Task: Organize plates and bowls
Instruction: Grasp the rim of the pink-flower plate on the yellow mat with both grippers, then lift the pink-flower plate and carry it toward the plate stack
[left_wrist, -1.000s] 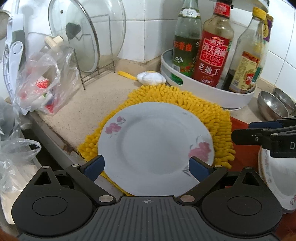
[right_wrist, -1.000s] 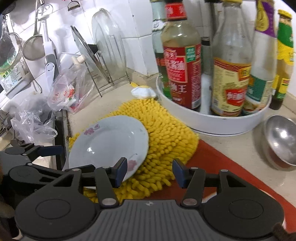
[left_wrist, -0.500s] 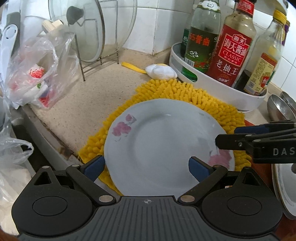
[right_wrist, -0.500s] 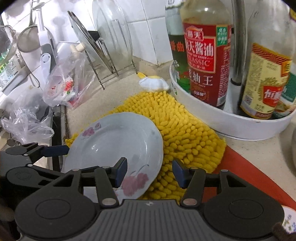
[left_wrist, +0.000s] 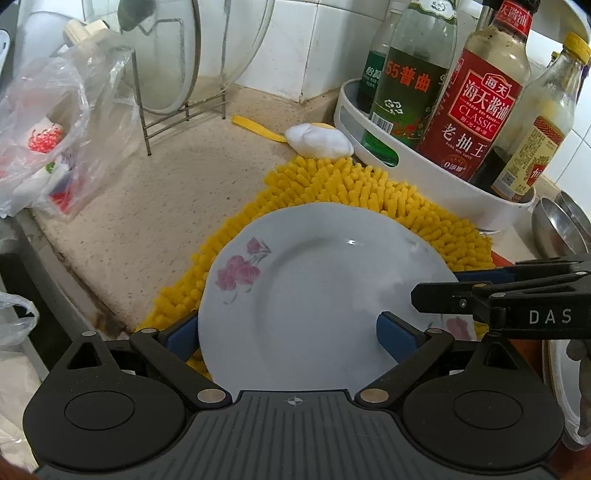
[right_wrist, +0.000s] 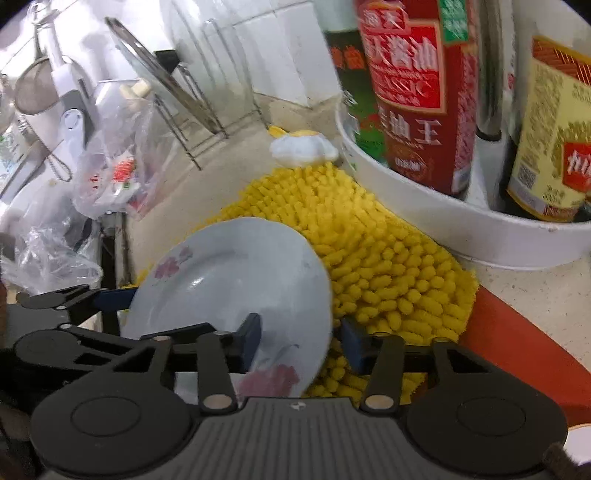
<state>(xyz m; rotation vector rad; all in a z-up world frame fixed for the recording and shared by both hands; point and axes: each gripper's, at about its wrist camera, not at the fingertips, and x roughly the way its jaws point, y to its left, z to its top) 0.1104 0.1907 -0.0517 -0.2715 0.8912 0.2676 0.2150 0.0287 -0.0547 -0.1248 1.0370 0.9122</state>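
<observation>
Change: the right tongs (right_wrist: 299, 341) have come in over the plate's (left_wrist: 317, 295) right rim, where a second ago they hung beside it; the plate's right side now sits raised off the yellow mat (left_wrist: 369, 192), as the right wrist view shows.
Left tongs (left_wrist: 290, 338): spread wide, one blue pad at the plate's left edge, the other over its near right part; not clenched.
Right tongs: parted, the rim between the two blue pads; whether they pinch it I cannot tell.
Plate position: on the mat, at the worktop's (left_wrist: 177, 192) front edge, tilted.
Plates, count: one floral plate in play; the edge of a second (left_wrist: 557, 384) shows at far right in the left wrist view.
Steel bowls (left_wrist: 557, 229): two, nested, right of the white tray (left_wrist: 436, 173).
Bottles: four in the tray in the left wrist view, the soy sauce bottle (left_wrist: 476, 110) among them.
Glass lids (left_wrist: 177, 55): two, upright in a wire rack.
Plastic bag (left_wrist: 55, 129): one, left, on the worktop.
</observation>
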